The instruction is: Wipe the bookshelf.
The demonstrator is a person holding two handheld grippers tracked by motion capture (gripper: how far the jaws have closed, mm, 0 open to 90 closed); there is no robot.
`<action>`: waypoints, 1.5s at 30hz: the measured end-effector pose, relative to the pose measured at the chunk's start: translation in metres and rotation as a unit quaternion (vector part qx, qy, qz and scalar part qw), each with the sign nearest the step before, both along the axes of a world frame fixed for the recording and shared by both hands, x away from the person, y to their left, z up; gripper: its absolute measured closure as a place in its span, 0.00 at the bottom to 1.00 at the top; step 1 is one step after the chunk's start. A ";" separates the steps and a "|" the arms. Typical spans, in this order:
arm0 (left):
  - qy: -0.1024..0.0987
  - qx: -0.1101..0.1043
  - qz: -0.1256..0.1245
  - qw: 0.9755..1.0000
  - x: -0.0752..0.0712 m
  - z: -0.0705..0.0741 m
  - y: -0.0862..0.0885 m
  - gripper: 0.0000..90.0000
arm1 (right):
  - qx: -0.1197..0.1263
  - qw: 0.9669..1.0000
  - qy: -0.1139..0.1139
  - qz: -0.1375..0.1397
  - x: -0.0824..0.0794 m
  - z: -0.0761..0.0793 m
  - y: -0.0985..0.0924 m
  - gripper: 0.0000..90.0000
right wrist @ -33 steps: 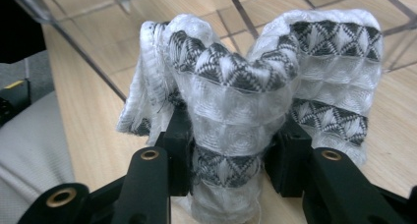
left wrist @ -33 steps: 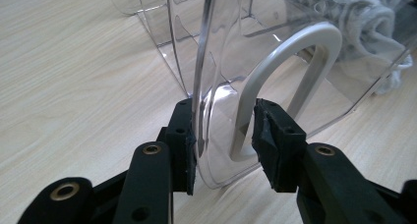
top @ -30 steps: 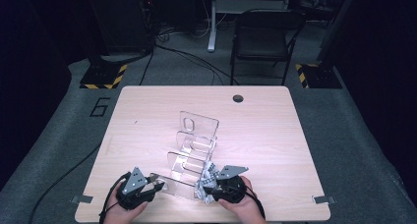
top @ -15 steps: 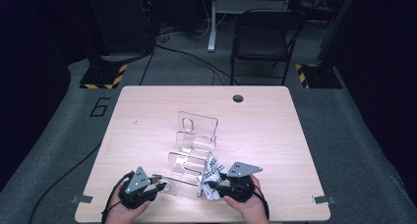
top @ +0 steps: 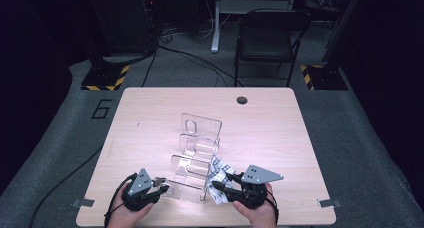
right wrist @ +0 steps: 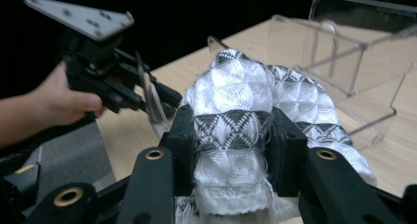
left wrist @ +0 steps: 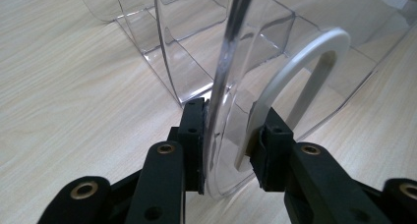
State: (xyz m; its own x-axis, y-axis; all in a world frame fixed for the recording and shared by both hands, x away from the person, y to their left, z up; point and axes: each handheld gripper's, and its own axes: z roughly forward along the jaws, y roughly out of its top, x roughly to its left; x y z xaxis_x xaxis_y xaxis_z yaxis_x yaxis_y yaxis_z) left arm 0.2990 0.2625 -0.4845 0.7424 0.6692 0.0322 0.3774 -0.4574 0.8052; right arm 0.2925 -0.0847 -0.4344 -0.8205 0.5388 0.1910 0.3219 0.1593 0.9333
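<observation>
At the near table edge | right gripper (right wrist: 231, 126) clamped folded white-and-black woven cloth (right wrist: 236, 101), lifted beside clear stepped acrylic organizer (top: 196, 158) | cloth judged light, soft; grip mid-fold | left gripper (left wrist: 231, 145) jaws just closing, pinched organizer's near wall; rigid, slippery.

A dark room: grey floor (top: 360, 138), black chair (top: 267, 35) behind the wooden table (top: 145, 123), yellow-striped floor plates (top: 105, 78).

High view overhead, facing forward; gripper views close, sharing clear rack (top: 196, 158).
</observation>
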 end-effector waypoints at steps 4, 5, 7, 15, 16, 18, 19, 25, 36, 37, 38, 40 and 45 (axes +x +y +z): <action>0.001 0.001 -0.001 1.000 0.000 0.000 0.000 0.77 | 0.008 1.000 -0.011 0.011 -0.005 0.005 0.001 0.69; 0.001 0.001 -0.001 1.000 0.001 0.000 0.000 0.77 | 0.013 1.000 -0.013 0.014 -0.006 0.006 0.001 0.69; 0.001 0.000 -0.002 1.000 0.001 0.000 0.000 0.77 | 0.028 0.999 -0.018 0.025 -0.009 0.010 0.000 0.69; 0.001 0.001 -0.007 1.000 0.000 0.000 -0.003 0.78 | -0.033 0.999 -0.019 0.031 -0.009 -0.001 0.014 0.68; 0.001 0.002 -0.008 1.000 0.000 0.000 -0.003 0.78 | -0.035 0.999 -0.014 0.033 -0.008 -0.003 0.014 0.68; 0.000 0.002 -0.008 1.000 0.000 0.000 -0.003 0.78 | -0.033 0.999 -0.006 0.034 -0.006 -0.004 0.012 0.68; 0.001 0.001 -0.008 1.000 0.000 0.000 -0.003 0.78 | -0.035 0.999 -0.010 0.035 -0.005 -0.005 0.012 0.68; 0.001 0.001 -0.009 1.000 0.000 0.000 -0.003 0.78 | -0.036 0.999 -0.003 0.030 -0.003 -0.007 0.010 0.69; 0.003 -0.001 -0.021 1.000 0.000 0.001 -0.006 0.78 | -0.036 0.999 0.020 0.005 0.005 -0.015 0.002 0.68; 0.006 -0.002 -0.023 1.000 -0.001 0.001 -0.007 0.78 | -0.036 0.999 0.019 0.003 0.006 -0.015 0.001 0.68; 0.006 -0.002 -0.025 1.000 -0.001 0.001 -0.007 0.78 | -0.034 0.999 0.018 0.003 0.007 -0.016 0.000 0.68; 0.006 -0.003 -0.029 1.000 -0.001 0.001 -0.009 0.78 | -0.034 0.999 0.020 -0.003 0.008 -0.016 -0.002 0.68; 0.007 -0.009 -0.045 0.999 0.000 0.001 -0.016 0.79 | -0.032 0.999 0.029 -0.021 0.010 -0.020 -0.009 0.68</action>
